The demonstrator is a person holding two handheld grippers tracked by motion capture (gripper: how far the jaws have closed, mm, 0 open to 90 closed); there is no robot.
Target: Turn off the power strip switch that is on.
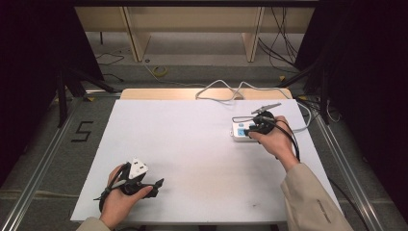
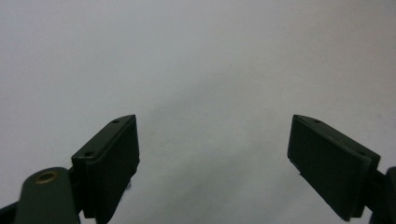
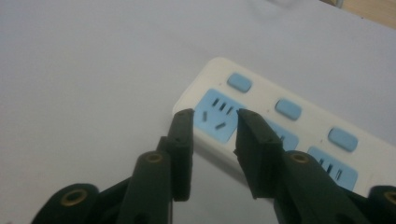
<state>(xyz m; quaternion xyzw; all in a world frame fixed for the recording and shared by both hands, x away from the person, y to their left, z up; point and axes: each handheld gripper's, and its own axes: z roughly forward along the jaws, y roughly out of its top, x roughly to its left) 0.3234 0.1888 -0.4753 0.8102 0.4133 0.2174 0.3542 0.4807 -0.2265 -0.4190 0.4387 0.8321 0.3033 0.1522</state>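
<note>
A white power strip (image 1: pixel 238 131) with blue sockets and blue switches lies at the right of the white table top (image 1: pixel 192 144). Its white cable (image 1: pixel 226 89) loops off over the far edge. My right gripper (image 1: pixel 248 130) hovers over the strip's left end. In the right gripper view the right gripper (image 3: pixel 215 116) has its jaws a little apart above the end socket of the power strip (image 3: pixel 285 109), with nothing pinched between them. Near the front left corner my left gripper (image 1: pixel 158 185) points right. The left gripper (image 2: pixel 215 135) stands wide open over bare table.
A wooden strip (image 1: pixel 144 94) edges the table's far side. Black cables (image 1: pixel 284 43) and dark stands (image 1: pixel 62 91) sit on the floor beyond and to both sides. A "5" mark (image 1: pixel 82 131) is on the floor at the left. Metal rails (image 1: pixel 43 159) flank the table.
</note>
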